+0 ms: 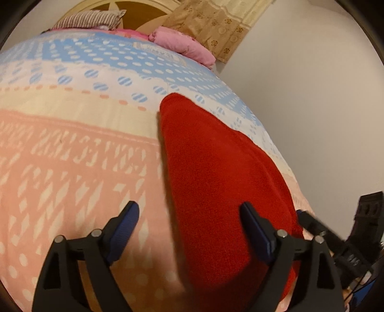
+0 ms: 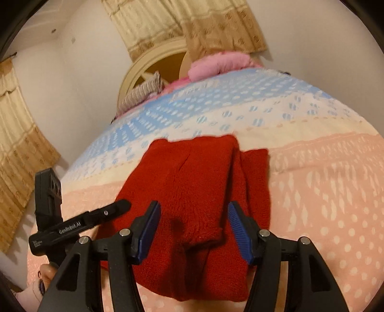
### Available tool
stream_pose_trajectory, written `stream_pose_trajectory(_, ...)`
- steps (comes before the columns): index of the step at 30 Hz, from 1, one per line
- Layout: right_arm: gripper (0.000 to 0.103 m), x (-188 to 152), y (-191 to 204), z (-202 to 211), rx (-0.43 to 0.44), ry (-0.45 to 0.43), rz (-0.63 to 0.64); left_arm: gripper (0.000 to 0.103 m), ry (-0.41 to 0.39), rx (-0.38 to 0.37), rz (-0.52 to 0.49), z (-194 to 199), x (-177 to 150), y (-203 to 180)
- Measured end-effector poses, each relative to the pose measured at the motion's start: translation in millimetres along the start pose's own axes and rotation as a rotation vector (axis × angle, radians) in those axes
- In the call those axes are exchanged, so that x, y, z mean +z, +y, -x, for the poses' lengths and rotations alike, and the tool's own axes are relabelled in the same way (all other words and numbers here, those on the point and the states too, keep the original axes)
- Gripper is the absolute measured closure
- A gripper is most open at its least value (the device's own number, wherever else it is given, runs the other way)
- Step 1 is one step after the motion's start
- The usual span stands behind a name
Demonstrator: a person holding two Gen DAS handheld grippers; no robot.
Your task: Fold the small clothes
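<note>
A small red knitted garment (image 1: 216, 172) lies partly folded on the patterned bedspread (image 1: 72, 144). In the right wrist view the garment (image 2: 192, 182) shows a folded-over flap with a rolled cuff near my fingers. My left gripper (image 1: 189, 216) is open above the bed; its right finger is over the garment's near left part. My right gripper (image 2: 194, 213) is open and empty, hovering over the garment's near end. The other gripper (image 2: 79, 225) shows at the left of the right wrist view, and at the right edge of the left wrist view (image 1: 336, 237).
A pink folded blanket (image 1: 182, 45) and a striped pillow (image 1: 91, 20) lie at the headboard end. Beige curtains (image 2: 21, 148) hang on the white wall beside the bed. The bed's edge (image 1: 283, 153) drops off toward the wall.
</note>
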State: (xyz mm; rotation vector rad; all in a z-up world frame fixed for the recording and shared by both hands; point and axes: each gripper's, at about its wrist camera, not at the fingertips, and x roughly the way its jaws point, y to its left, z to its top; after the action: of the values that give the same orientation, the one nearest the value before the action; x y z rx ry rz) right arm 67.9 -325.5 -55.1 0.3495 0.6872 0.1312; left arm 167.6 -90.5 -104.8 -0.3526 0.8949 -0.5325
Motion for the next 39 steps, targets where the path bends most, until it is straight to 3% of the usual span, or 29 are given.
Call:
stream_pose_trajectory(4, 0.047, -8, 3, -27, 0.006, 0.097, 0.032, 0.012, -0.014, -0.023, 0.005, -1, -2, 4)
stream_pose_trajectory(9, 0.047, -11, -1, -25, -0.015, 0.061, -0.013, 0.009, -0.016, 0.002, -0.027, -4, -4, -2)
stream_pose_trajectory(14, 0.047, -9, 2, -38, 0.015, 0.097, -0.015, 0.009, -0.017, 0.000, -0.024, -4, -4, -3)
stream_pose_trajectory(19, 0.074, -5, 5, -49, 0.062, 0.135, -0.015, 0.009, -0.003, 0.012, -0.029, -3, -2, -3)
stream_pose_trajectory(26, 0.081, 4, 29, -25, -0.044, 0.068, 0.123, 0.009, 0.016, -0.017, -0.025, 1, 8, -9)
stream_pose_trajectory(30, 0.081, 13, 24, -5, -0.121, 0.019, 0.164, 0.009, 0.008, 0.016, -0.086, -1, 14, -26)
stream_pose_trajectory(35, 0.081, -1, -6, -6, -0.178, 0.069, 0.140, 0.007, 0.069, 0.063, -0.112, -22, 6, -31)
stream_pose_trajectory(39, 0.081, -10, -26, -7, -0.133, 0.051, 0.045, 0.005, 0.052, 0.087, -0.129, -23, 2, -31)
